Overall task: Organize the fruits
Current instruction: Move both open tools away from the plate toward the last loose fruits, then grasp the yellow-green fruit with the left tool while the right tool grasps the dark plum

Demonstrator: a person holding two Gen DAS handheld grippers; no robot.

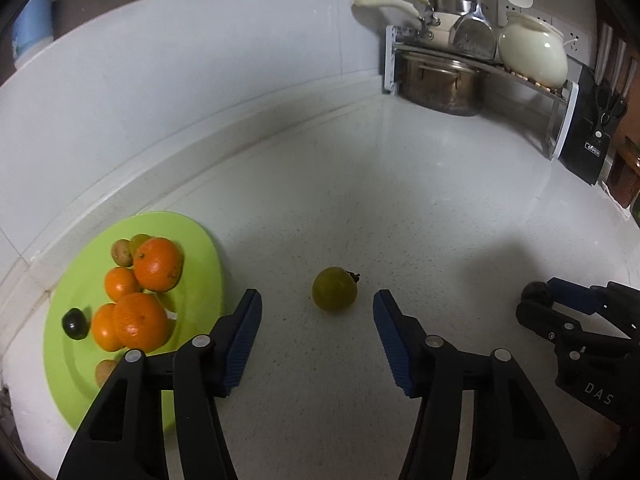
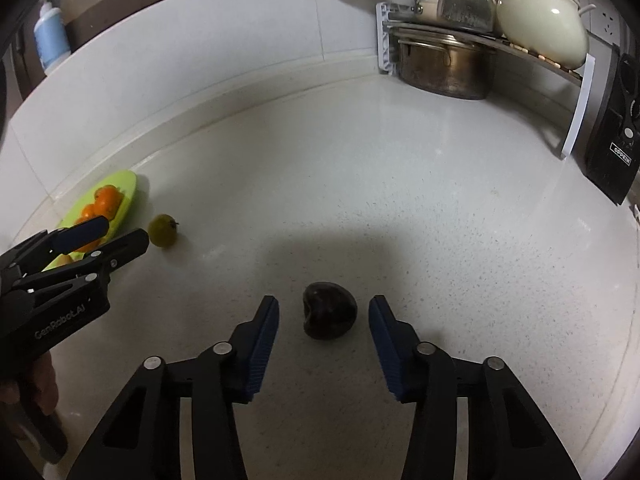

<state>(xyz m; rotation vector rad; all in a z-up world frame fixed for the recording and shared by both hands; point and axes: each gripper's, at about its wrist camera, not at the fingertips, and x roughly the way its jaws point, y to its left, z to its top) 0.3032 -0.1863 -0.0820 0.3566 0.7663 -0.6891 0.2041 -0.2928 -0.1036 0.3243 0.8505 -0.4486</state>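
both tongs gape wide: left (image 1: 317,306) around the green fruit (image 1: 334,289), right (image 2: 323,314) around the dark one (image 2: 329,310). small, round, probably soft, so i'd pinch gently at the middle.

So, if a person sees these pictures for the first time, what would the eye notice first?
Probably the lime-green plate at the left by the wall, piled with bright oranges. Next, two loose fruits on the white countertop: a yellow-green fruit ahead of the open left gripper and a dark purple fruit between the open right gripper's blue pads. In the back corner, a metal pot sits under a rack.
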